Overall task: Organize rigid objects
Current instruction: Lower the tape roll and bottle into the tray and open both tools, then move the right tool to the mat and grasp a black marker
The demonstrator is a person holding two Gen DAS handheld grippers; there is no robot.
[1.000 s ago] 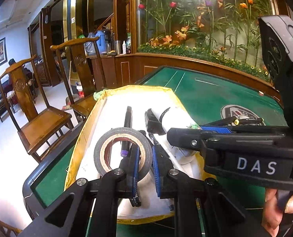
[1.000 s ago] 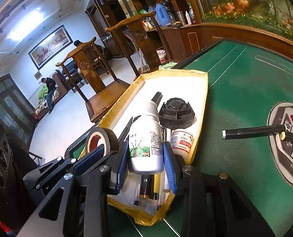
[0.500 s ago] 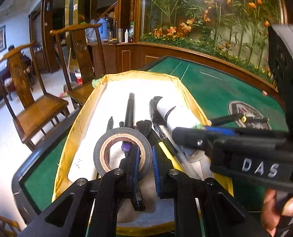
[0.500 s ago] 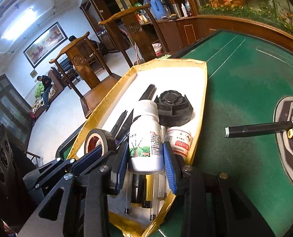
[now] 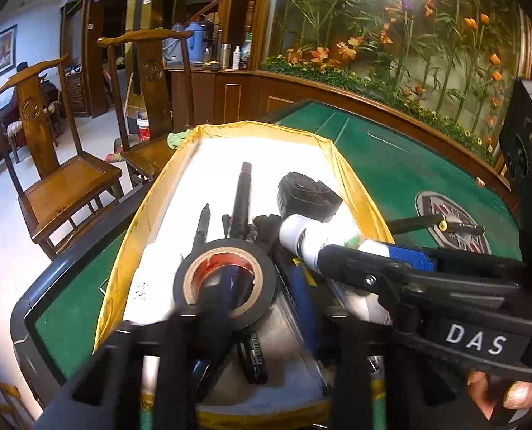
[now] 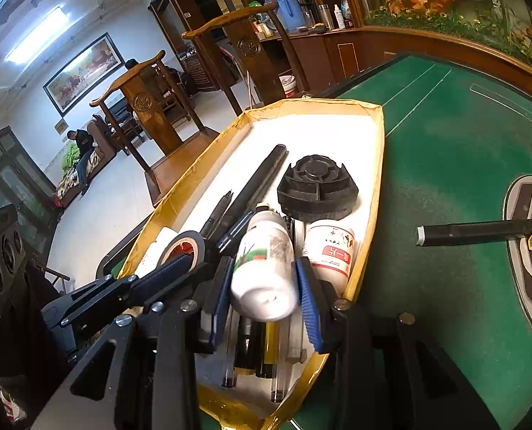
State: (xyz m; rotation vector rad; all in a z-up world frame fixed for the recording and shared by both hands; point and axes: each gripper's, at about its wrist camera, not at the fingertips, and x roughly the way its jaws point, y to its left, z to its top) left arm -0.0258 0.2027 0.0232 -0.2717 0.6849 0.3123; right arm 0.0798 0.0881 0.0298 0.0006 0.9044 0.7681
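A yellow-rimmed white box (image 5: 151, 211) holds pens, a black marker (image 6: 259, 182), a black round cap (image 6: 318, 186) and a small red-labelled bottle (image 6: 332, 247). The black tape roll (image 5: 190, 276) rests on the pens inside it. My left gripper (image 5: 259, 279) is opening: one blurred finger stands in the roll's hole, the other outside its wall, and neither pad presses on it. My right gripper (image 6: 265, 261) is shut on a white bottle (image 6: 266, 251), tilted just above the box's near end. The same bottle (image 5: 309, 240) shows in the left wrist view.
The box lies on a green felt table (image 6: 445, 143). A black marker (image 6: 474, 233) lies on the felt to the right, its end on the table's centre panel (image 6: 531, 251). Wooden chairs (image 5: 61, 186) stand beyond the table's left edge. A hand (image 5: 509, 397) grips the right tool.
The left jaws have spread apart and let go of the tape roll, which now sits lower in the box. The right gripper still holds the bottle in about the same place.
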